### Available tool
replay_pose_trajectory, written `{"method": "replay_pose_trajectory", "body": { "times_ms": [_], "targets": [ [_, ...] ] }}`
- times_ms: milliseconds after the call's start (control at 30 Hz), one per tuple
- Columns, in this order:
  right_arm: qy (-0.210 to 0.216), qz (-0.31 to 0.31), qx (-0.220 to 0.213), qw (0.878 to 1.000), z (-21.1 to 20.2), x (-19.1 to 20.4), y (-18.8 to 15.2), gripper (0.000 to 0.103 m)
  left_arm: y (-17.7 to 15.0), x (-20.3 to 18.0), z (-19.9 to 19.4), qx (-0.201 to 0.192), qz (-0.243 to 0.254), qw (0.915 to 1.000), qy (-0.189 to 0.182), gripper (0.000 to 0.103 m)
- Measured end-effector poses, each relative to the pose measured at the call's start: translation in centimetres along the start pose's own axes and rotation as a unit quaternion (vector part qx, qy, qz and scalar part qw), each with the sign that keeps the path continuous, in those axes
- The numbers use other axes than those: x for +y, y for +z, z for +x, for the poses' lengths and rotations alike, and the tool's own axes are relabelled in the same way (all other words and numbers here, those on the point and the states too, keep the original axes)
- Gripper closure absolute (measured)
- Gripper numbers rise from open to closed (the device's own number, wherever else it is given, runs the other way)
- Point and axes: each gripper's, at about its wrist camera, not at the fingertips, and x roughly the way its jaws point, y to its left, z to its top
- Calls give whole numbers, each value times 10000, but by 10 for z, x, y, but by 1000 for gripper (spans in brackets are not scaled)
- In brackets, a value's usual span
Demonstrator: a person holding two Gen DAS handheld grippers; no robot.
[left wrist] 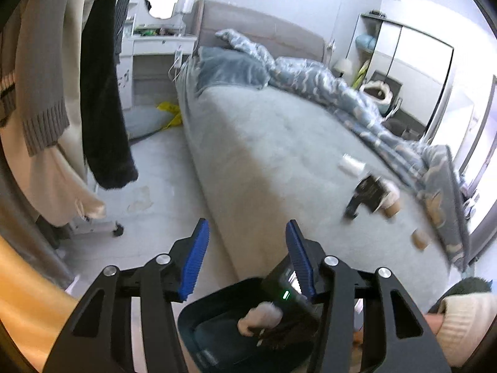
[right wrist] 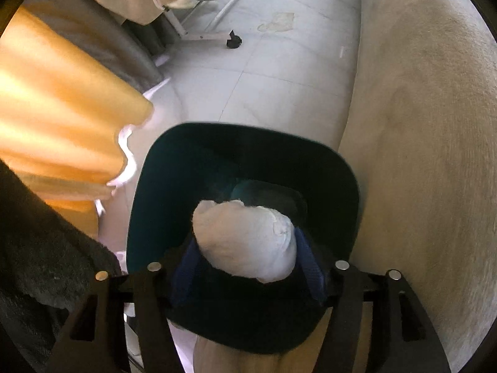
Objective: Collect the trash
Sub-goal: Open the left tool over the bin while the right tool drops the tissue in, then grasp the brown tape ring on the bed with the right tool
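My right gripper is shut on a crumpled white tissue wad and holds it over the mouth of a dark teal trash bin on the floor beside the bed. In the left wrist view the bin, the wad and the right gripper's black body show below. My left gripper is open and empty above the bin. On the bed lie a white tissue piece, a dark packet and two brown cardboard rolls.
The grey bed with a blue duvet fills the right. A clothes rack with hanging garments stands left. An orange curtain hangs close to the bin. A yellow item lies on the far floor.
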Motion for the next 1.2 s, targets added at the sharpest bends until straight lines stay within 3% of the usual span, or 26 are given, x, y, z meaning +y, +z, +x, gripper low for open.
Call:
{"method": "replay_pose_trajectory", "body": {
  "times_ms": [133,333,433,533,833,967,1200],
  "targets": [
    [72,-173,-74,9998,-10,10,-14,28,11,-12,-12,-248,138,9995,-106,49],
    [265,-421,-316,9983,-38,22,-35,27,17,-30,-18,-414,320,9985,-173,49],
    [266,-553,-569,9965,-56,25,-43,27,21,-35,-20,-451,141,9977,-477,46],
    [228,-643,-826,9942,-73,25,-47,27,24,-49,-19,-500,223,9972,-509,45],
    [97,-370,-1574,9868,-128,-7,-71,26,32,-74,-14,-572,483,9958,-520,32],
    [-86,-255,-1873,9819,-154,-24,-85,26,35,-87,-5,-528,653,9954,-455,30],
    [-427,-43,-2423,9693,-196,-57,-109,26,37,-106,22,-337,694,9945,-709,29]
  ]
}}
